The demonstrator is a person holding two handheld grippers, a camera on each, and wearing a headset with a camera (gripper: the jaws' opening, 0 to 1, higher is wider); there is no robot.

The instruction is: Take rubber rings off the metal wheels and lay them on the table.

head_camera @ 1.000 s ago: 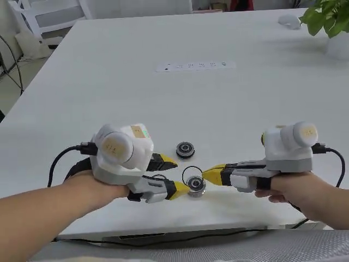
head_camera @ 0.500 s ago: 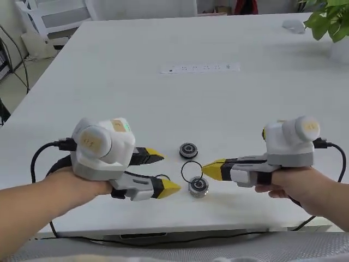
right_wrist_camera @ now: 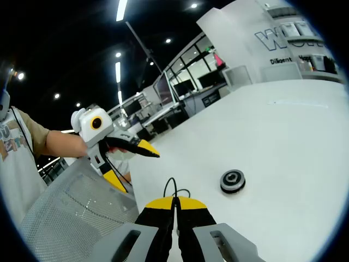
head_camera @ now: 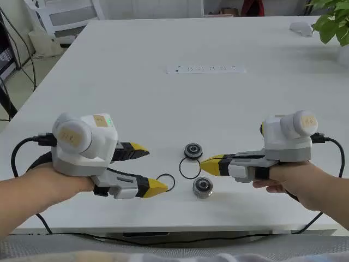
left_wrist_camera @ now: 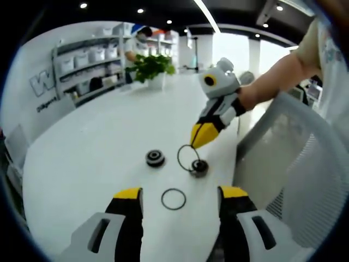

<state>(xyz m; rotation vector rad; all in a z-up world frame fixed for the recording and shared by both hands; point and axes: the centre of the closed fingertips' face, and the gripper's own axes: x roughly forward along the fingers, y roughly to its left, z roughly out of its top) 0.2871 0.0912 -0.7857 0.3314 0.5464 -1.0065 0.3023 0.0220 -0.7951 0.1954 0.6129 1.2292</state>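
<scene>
One ring (head_camera: 165,182) lies on the desk (head_camera: 163,98) between the left gripper's (head_camera: 155,168) spread fingers. The right gripper's (head_camera: 203,164) fingers pinch a second ring (head_camera: 189,168) (it hangs between the near wheel (head_camera: 203,186) and the far wheel (head_camera: 193,150)).

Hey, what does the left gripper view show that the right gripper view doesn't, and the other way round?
Left gripper view: a loose ring lying on the table between its own open jaws, a silvery wheel just below the right gripper, and a potted plant at the far end. Right gripper view: the left gripper, open. Shared: the dark wheel and the held ring, pinched in the right gripper's shut jaws.
</scene>
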